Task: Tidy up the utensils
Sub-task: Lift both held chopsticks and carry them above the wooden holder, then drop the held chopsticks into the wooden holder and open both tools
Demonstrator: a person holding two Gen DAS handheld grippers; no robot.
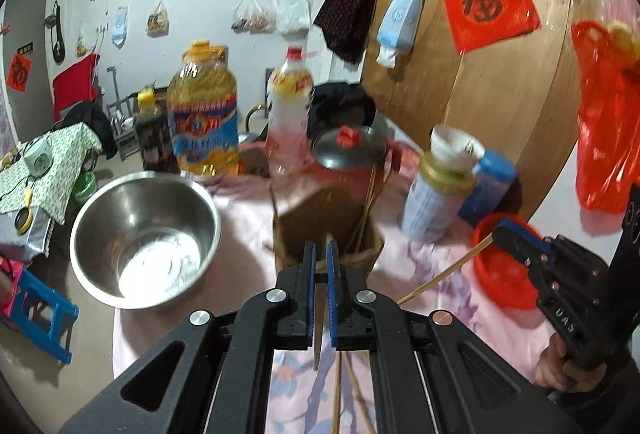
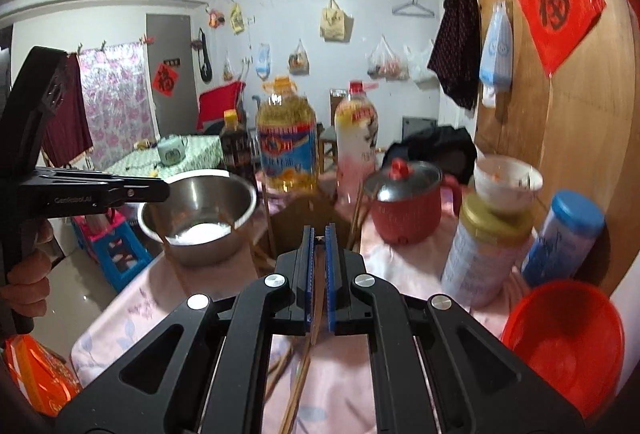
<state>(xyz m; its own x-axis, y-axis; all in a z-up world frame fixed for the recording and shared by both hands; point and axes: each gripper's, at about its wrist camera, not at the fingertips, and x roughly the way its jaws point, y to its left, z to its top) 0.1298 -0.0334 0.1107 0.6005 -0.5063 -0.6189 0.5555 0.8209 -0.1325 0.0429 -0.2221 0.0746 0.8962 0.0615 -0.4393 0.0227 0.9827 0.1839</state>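
A brown box-shaped holder [image 1: 320, 222] stands mid-table with several chopsticks [image 1: 370, 210] leaning in it; it also shows in the right wrist view [image 2: 304, 214]. My left gripper [image 1: 320, 254] is shut on a chopstick [image 1: 318, 322], just in front of the holder. My right gripper [image 2: 319, 238] is shut on a chopstick [image 2: 310, 338] that hangs down toward the table. In the left wrist view the right gripper [image 1: 500, 230] holds its chopstick [image 1: 444, 274] slanting down to the left. Loose chopsticks [image 1: 340, 394] lie on the pink cloth below.
A steel bowl [image 1: 144, 234] sits at the left table edge. A red pot with lid [image 1: 352, 154], oil bottles [image 1: 204, 114], two jars [image 1: 436, 198] and a red plastic bowl [image 2: 564, 342] crowd the back and right. A wooden board [image 1: 500, 54] stands behind.
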